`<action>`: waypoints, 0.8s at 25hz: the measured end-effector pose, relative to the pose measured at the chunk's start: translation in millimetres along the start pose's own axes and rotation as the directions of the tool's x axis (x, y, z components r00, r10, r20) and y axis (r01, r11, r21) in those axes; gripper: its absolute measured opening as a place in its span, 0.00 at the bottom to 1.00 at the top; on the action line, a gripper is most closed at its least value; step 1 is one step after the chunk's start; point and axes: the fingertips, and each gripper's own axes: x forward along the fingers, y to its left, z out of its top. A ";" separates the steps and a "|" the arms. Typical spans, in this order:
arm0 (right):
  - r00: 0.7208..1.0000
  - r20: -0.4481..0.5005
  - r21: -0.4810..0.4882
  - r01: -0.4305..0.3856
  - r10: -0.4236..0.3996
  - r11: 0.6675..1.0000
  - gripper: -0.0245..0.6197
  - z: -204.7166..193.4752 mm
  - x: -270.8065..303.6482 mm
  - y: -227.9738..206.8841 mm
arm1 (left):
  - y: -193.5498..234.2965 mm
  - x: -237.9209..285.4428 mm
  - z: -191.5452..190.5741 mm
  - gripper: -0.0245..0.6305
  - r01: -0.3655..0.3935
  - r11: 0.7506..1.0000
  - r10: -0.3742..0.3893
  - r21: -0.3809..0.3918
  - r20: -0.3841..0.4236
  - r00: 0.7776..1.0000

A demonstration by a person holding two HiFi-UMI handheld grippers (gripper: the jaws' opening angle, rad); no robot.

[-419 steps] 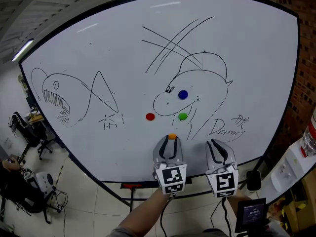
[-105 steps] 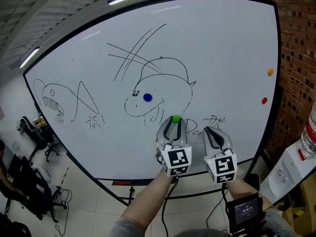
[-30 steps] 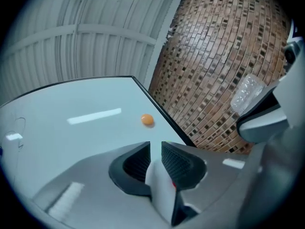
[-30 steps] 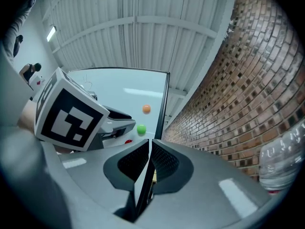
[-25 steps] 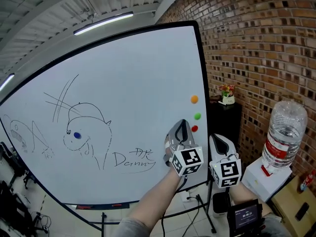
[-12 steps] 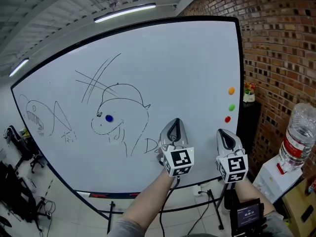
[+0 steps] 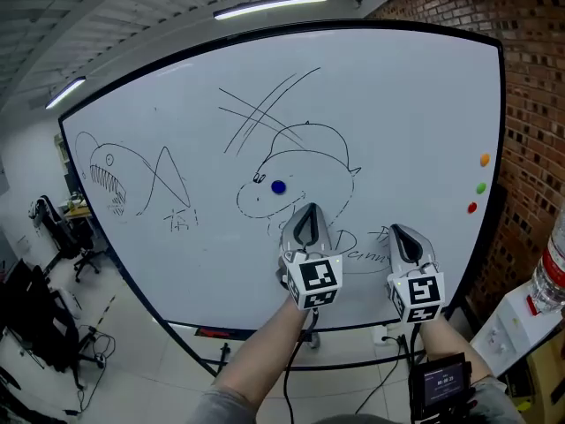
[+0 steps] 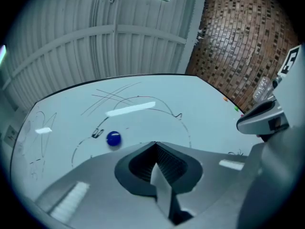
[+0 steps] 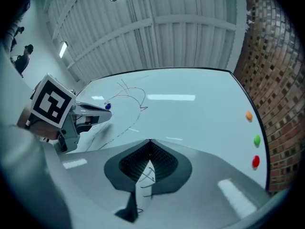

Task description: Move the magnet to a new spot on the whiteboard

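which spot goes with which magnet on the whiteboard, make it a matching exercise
Things:
1. blue magnet
2. orange magnet
3. green magnet
4. red magnet

Places:
A. bottom of the column by the whiteboard right edge
B. inside the drawn head
C. top of that column
D. middle of that column

Pairs: 1-B, 2-C, 3-D, 4-A

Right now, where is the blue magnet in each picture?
Head view: blue magnet near the middle, inside the drawn creature.
Left gripper view: blue magnet left of centre, just above the jaws.
Right gripper view: blue magnet is a tiny dot at the left, by the left gripper.
Shared landmark: green magnet near the right edge of the whiteboard.
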 end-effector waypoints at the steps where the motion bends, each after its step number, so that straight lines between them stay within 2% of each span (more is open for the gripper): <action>1: 1.000 0.003 0.004 -0.011 0.011 1.000 0.05 1.4 6.1 13.5 | 15.4 -1.2 -2.0 0.04 -0.013 1.000 0.013 -0.002 0.001 1.000; 5: 0.999 0.015 0.010 -0.030 0.030 0.999 0.05 6.1 25.3 54.0 | 57.3 -0.5 -2.4 0.04 -0.036 0.999 0.036 0.000 0.019 0.999; 11: 1.000 0.018 0.007 -0.017 0.017 1.000 0.05 14.1 36.5 76.6 | 76.3 0.8 -0.1 0.04 -0.014 1.000 0.015 -0.006 0.062 0.998; 16: 1.000 0.017 -0.006 0.016 -0.016 1.000 0.05 16.7 34.5 71.7 | 72.0 6.9 6.1 0.29 0.040 0.999 -0.038 -0.013 0.107 0.994; 20: 0.999 0.018 -0.014 0.034 -0.033 0.999 0.05 21.2 30.4 66.2 | 72.1 15.2 7.1 0.29 0.028 1.000 -0.027 -0.010 0.101 0.995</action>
